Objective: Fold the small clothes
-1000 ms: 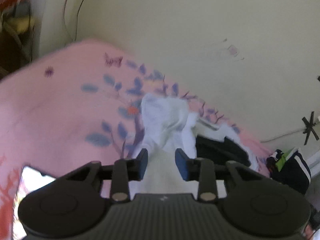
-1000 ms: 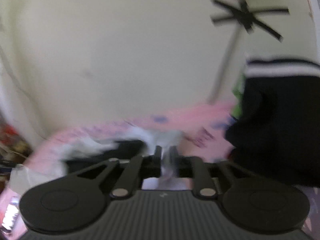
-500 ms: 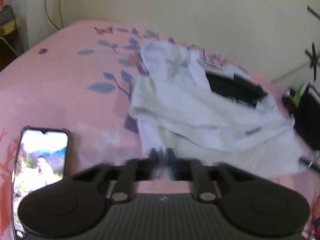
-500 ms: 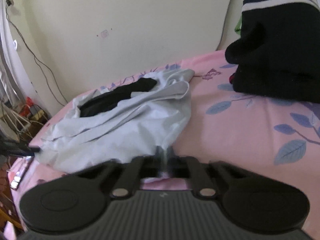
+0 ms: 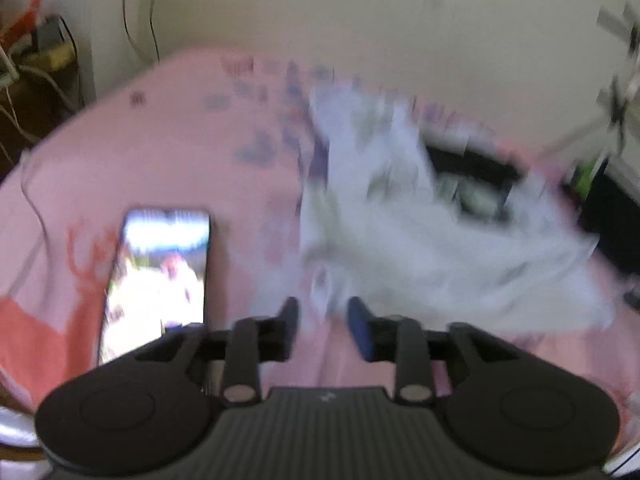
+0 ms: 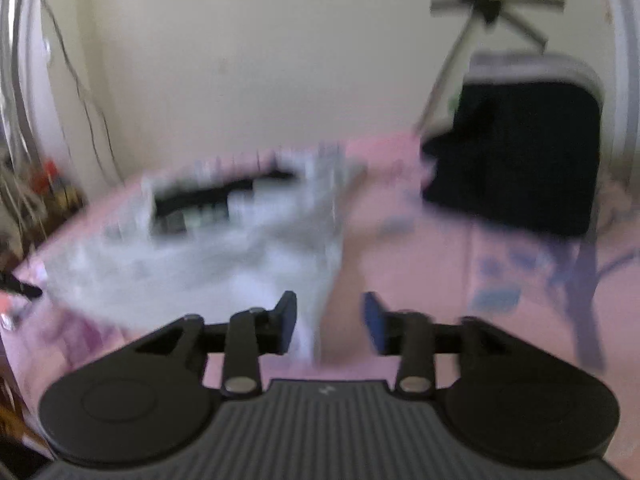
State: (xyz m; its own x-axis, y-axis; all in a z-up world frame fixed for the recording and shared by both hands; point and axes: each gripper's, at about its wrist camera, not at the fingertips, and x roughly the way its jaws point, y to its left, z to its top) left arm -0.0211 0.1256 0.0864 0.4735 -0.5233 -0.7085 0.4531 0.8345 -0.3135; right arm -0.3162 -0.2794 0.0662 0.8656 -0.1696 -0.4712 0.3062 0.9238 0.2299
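Though heavily blurred, the left wrist view lists as follows. Left gripper (image 5: 322, 318): jaws parted, having just been opening, with nothing clamped between the blue pads. White garment (image 5: 420, 240): crumpled on the pink bedsheet (image 5: 160, 152), ahead and to the right of the fingers, its near edge just beyond the tips. Black patch (image 5: 472, 168) on the garment's far side. Phone (image 5: 160, 272): screen lit, flat on the sheet, left of the left finger. Dark clothing (image 5: 612, 216): far right, past the garment.

Right wrist view, also blurred. Right gripper (image 6: 330, 322): jaws parted, likewise just opened, gripping nothing. White garment (image 6: 200, 256): ahead and to the left, a fold of its near corner reaching down between the fingers but not pinched. Pink bedsheet (image 6: 420, 264): bare ahead of the right finger. Dark clothing (image 6: 516, 160): piled far ahead to the right.
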